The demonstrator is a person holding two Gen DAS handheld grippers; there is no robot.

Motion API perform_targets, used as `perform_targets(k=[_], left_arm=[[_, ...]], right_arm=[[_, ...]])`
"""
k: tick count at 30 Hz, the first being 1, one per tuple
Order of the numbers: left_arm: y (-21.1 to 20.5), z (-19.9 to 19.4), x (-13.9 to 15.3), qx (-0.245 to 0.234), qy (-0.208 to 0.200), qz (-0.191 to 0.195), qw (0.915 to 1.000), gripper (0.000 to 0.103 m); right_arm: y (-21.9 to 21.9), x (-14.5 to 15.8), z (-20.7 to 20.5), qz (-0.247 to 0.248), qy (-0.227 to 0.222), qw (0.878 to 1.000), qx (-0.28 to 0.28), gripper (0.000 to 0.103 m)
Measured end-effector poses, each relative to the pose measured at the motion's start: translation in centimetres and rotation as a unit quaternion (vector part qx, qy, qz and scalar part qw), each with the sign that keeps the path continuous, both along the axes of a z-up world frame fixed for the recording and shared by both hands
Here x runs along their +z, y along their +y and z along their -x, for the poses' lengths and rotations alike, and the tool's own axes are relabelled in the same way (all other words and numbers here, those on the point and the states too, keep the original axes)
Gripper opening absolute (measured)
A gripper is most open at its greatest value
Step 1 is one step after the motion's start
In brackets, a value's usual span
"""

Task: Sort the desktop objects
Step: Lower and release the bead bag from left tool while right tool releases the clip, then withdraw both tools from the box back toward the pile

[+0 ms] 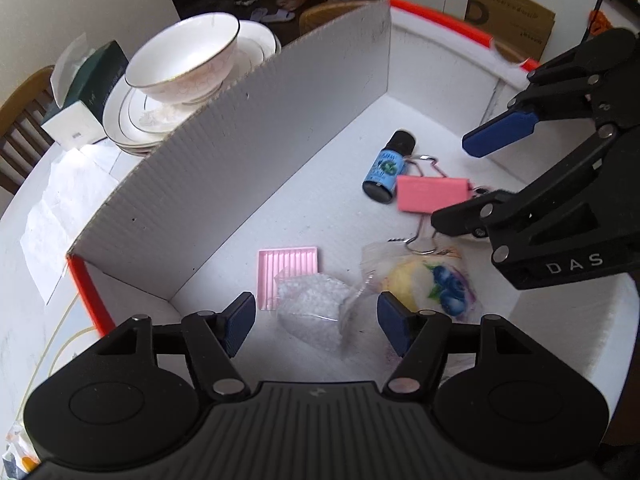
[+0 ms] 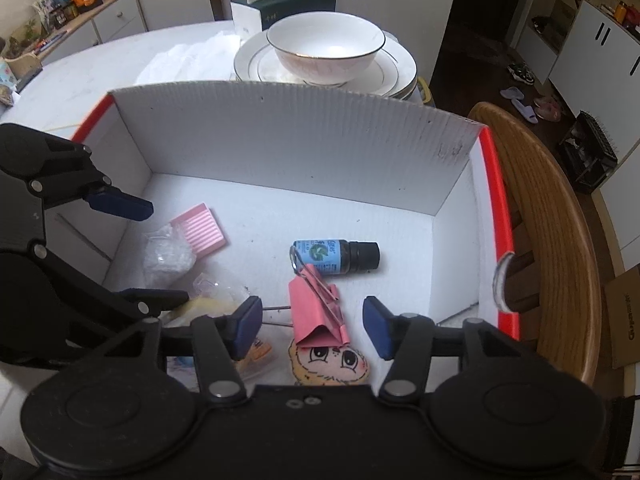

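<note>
Standing behind the box's tall white wall (image 2: 296, 136), a bowl (image 2: 326, 50) tops stacked plates (image 2: 394, 74); both claws gape empty.

A box (image 2: 288, 140) is sitting on a table (image 2: 92, 76), with a stack of plates (image 2: 396, 68) behind it and a bowl (image 2: 326, 50) resting on the plates. A tissue box (image 2: 280, 4) is standing behind the plates. Inside the box, a small bottle (image 2: 334, 256) is lying on its side, a binder clip (image 2: 316, 312) touching it in front. To the left, a ridged tile (image 2: 200, 230) is lying partly under a plastic bag (image 2: 166, 258). A chair (image 2: 552, 240) is standing right of the box.
</note>
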State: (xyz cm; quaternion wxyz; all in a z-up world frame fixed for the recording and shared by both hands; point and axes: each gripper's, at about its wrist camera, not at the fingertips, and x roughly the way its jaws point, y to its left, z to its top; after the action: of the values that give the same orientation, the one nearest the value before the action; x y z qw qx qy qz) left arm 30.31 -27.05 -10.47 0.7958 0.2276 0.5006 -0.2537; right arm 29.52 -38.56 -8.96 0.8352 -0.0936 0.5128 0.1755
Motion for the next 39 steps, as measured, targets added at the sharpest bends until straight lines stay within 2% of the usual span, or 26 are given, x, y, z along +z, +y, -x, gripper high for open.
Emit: perform_targets(k=[6,10,19,22,33,36,39], left_arm=[[0.8,1.3,1.4,0.011,-0.01,0.034,0.9993,0.067],[1.4,2.3,2.4,0.022,-0.019,0.059,0.9978,0.072],[2.8,4.5,4.0,0.037,-0.033,0.095,0.9943,0.075],[3.4,5.3,4.5,0.042,-0.04,0.109,0.9923,0.081],[6.3,7.7,5.8,0.061,-0.058,0.154,0.9845,0.089],[7.5,8.4,6.2,0.065,-0.066,0.164,0.9822,0.101],[9.1,9.1,6.7,0.071,-0.069,0.179,0.9789,0.102]], right_arm=[[-1.1,1.3,0.8,-0.025,-0.01,1.0,0.001,0.064],[-1.8,2.2,1.6,-0.051,-0.02,0.998,0.005,0.068],[-1.9,4.1,3.4,-0.095,-0.044,0.994,0.012,0.073],[-1.7,4.5,4.1,-0.101,-0.051,0.994,0.013,0.074],[-0.5,5.7,6.3,-0.112,-0.076,0.991,-0.012,0.076],[0.4,6.0,7.0,-0.115,-0.081,0.99,-0.02,0.077],[1.5,6.3,7.8,-0.118,-0.085,0.989,-0.023,0.078]])
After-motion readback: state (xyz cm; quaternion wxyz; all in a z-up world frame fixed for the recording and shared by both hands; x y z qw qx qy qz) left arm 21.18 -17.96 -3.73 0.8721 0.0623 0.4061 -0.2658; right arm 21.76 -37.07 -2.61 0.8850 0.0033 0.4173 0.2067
